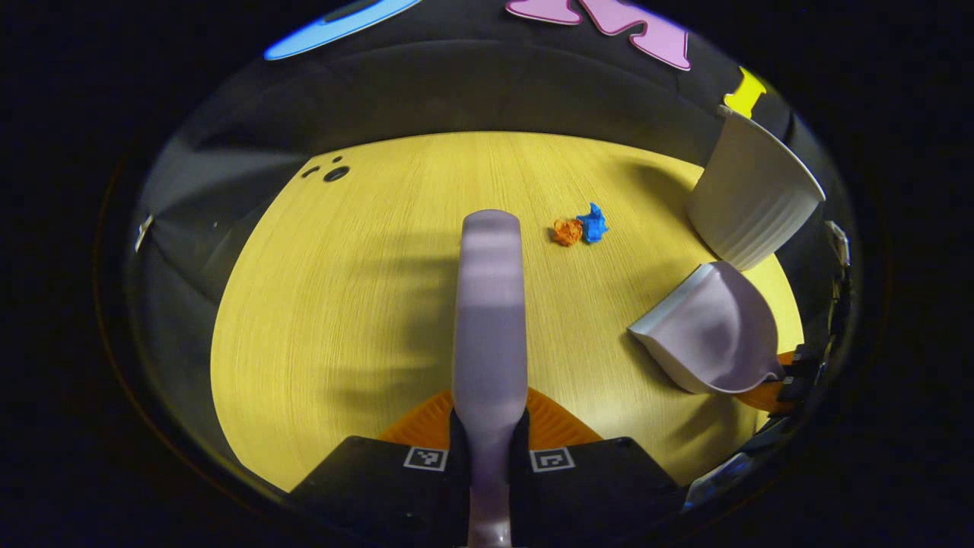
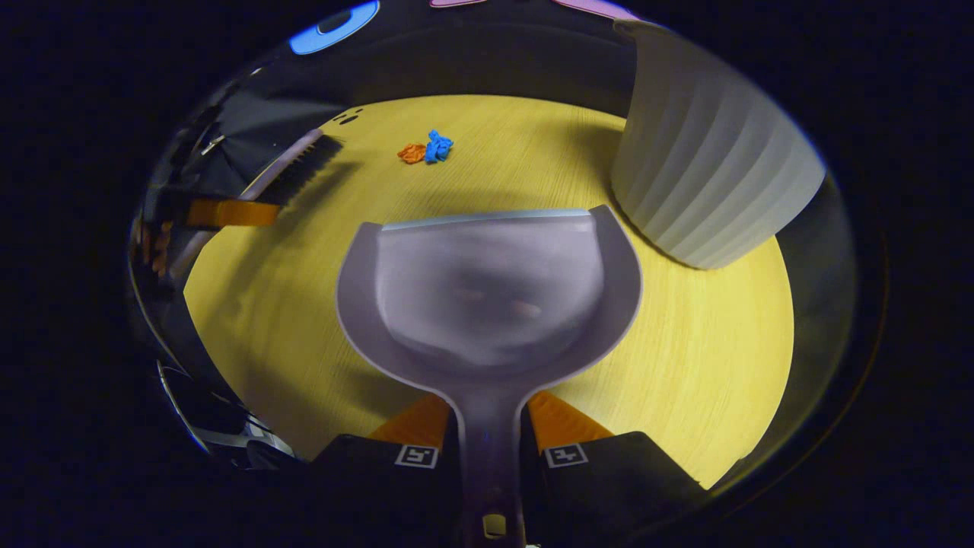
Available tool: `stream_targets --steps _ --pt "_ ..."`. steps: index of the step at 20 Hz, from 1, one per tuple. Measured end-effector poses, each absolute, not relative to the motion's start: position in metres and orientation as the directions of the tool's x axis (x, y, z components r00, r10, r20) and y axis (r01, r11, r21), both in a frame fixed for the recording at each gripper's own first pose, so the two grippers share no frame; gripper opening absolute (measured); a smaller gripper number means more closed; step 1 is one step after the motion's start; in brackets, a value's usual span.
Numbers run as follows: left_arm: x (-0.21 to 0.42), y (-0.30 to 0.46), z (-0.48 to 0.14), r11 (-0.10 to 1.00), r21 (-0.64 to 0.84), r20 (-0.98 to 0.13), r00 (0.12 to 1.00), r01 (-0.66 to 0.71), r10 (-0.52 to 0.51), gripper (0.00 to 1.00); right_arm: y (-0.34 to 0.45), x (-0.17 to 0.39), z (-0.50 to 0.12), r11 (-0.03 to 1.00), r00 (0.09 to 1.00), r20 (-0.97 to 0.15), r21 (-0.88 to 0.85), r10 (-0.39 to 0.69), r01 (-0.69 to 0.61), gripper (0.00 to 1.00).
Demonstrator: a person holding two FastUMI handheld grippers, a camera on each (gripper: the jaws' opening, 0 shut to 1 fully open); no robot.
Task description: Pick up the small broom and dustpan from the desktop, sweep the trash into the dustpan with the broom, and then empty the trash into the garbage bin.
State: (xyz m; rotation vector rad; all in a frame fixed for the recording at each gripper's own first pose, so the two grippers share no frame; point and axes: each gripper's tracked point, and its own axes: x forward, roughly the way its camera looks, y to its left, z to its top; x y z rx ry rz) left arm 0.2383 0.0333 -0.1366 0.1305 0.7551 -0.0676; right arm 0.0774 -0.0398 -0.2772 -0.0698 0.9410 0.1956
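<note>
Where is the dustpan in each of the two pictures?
Left gripper view: dustpan at right, below the white bin.
Right gripper view: dustpan in the centre, its handle between the right gripper fingers.
Shared landmark: orange and blue trash on the desk.

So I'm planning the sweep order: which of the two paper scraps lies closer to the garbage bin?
The blue scrap. It touches the orange scrap but lies on the side toward the white ribbed garbage bin; the orange one is on the far side.

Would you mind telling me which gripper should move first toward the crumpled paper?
Probably the left: its fingers grip the broom, aimed near the orange scrap and blue scrap; the dustpan is empty.
</note>
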Motion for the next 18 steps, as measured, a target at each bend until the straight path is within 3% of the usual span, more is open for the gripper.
stream_targets --steps 1,5,9,13,14,18 --pt "0.253 0.032 -0.134 0.985 0.116 -0.692 0.721 0.127 -0.011 0.25 -0.044 0.079 -0.273 0.977 0.578 -0.804 0.021 0.143 -0.213 0.35" --pt "0.311 0.024 -0.13 0.943 0.233 -0.718 0.696 0.237 0.002 0.25 -0.063 0.082 -0.266 0.962 0.576 -0.803 -0.012 0.154 -0.274 0.35" --pt "0.359 0.014 -0.123 0.833 0.407 -0.727 0.685 0.375 0.048 0.26 -0.075 0.075 -0.276 0.949 0.537 -0.826 -0.01 0.17 -0.316 0.35" --pt "0.381 -0.01 -0.129 0.745 0.433 -0.756 0.654 0.507 -0.006 0.26 -0.078 0.07 -0.285 0.93 0.508 -0.842 -0.02 0.182 -0.366 0.35" --pt "0.381 -0.017 -0.132 0.727 0.429 -0.764 0.645 0.536 -0.025 0.27 -0.076 0.071 -0.286 0.926 0.506 -0.841 -0.016 0.191 -0.377 0.31" --pt "0.362 -0.04 -0.143 0.618 0.396 -0.816 0.569 0.679 -0.101 0.25 -0.057 0.063 -0.277 0.897 0.501 -0.838 -0.031 0.217 -0.441 0.36"
